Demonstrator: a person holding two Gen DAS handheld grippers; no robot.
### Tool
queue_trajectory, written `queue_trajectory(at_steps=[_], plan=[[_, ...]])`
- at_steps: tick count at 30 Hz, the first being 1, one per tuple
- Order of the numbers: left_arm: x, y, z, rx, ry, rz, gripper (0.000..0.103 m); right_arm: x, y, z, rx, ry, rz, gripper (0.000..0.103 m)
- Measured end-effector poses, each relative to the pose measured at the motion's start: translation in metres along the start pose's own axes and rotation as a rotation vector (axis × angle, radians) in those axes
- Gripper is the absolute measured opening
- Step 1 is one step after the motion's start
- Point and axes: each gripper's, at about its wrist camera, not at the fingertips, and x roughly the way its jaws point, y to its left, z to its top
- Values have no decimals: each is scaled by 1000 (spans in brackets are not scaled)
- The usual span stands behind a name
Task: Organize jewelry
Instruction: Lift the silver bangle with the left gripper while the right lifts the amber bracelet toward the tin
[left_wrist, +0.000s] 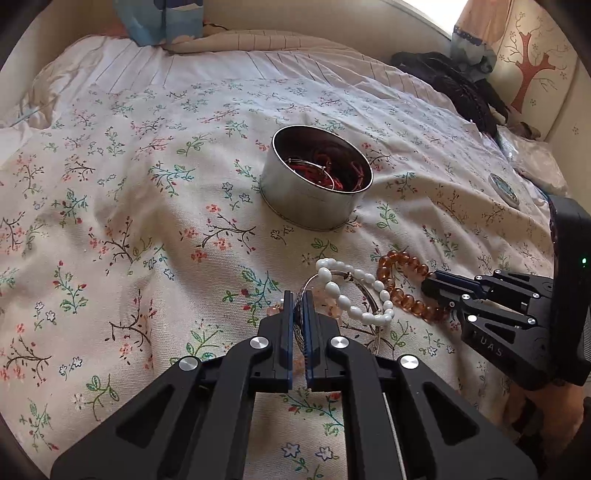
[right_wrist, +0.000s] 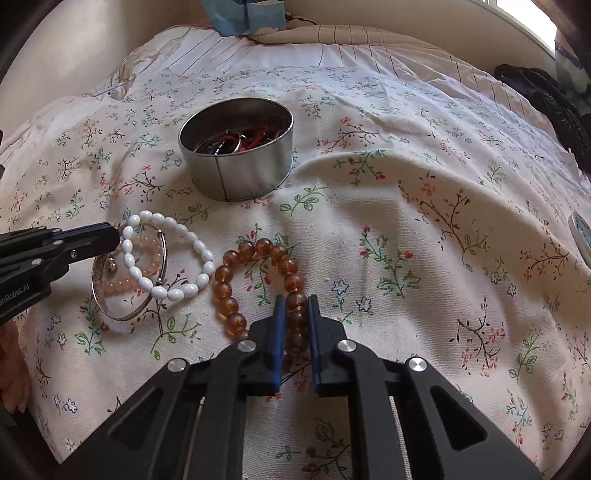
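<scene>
A round metal tin (left_wrist: 314, 201) (right_wrist: 240, 170) holding red cords and rings stands on the floral bedspread. My left gripper (left_wrist: 299, 301) (right_wrist: 110, 236) is shut on a silver bangle (right_wrist: 125, 314) (left_wrist: 365, 299) that lies on the bed. A white bead bracelet (left_wrist: 354, 291) (right_wrist: 166, 258) and a pale pink bead bracelet (right_wrist: 147, 247) lie over the bangle. My right gripper (right_wrist: 295, 306) (left_wrist: 430, 286) is shut on an amber bead bracelet (right_wrist: 236, 280) (left_wrist: 406, 288) that rests on the bedspread right of the white one.
The tin's lid (left_wrist: 504, 188) (right_wrist: 581, 236) lies on the bed to the right. Dark clothing (left_wrist: 458, 85) (right_wrist: 550, 103) is heaped at the far right. A blue box (left_wrist: 159, 20) (right_wrist: 245, 14) stands by the far wall. The bedspread (left_wrist: 147, 221) is creased.
</scene>
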Motion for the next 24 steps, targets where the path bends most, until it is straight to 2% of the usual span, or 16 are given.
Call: queue_trajectory(at_steps=[2,4,8,9,11,13,19,21,22,23,24], plan=[[-3,6,0,-37,-4,-53,4,-3,-5,0,41,-12,53,13],[-11,17,3,-110,-30,-182,4,-5,-13,1,93,-22,110,13],[-18,31,4,-194,-55,-309,4,-7,-20,1,139,-32,144,12],[-17,31,5,-196,-49,-302,4,-7,-21,1,145,-33,148,12],[-8,27,2,-164,-13,-170,4,-7,-21,2,150,-34,147,13],[-1,27,1,-154,19,-117,5,-8,-22,2,156,-40,151,13],[1,19,0,-29,5,149,2,-7,-25,2,167,-38,147,13],[0,18,0,-8,-1,209,2,-6,-26,2,168,-38,147,13],[-4,19,0,-17,-15,210,2,-6,-26,3,169,-40,148,13],[-11,24,1,-54,-39,151,2,-7,-27,3,171,-42,150,13],[-21,32,3,-105,-74,60,0,-7,-27,3,174,-45,155,13]])
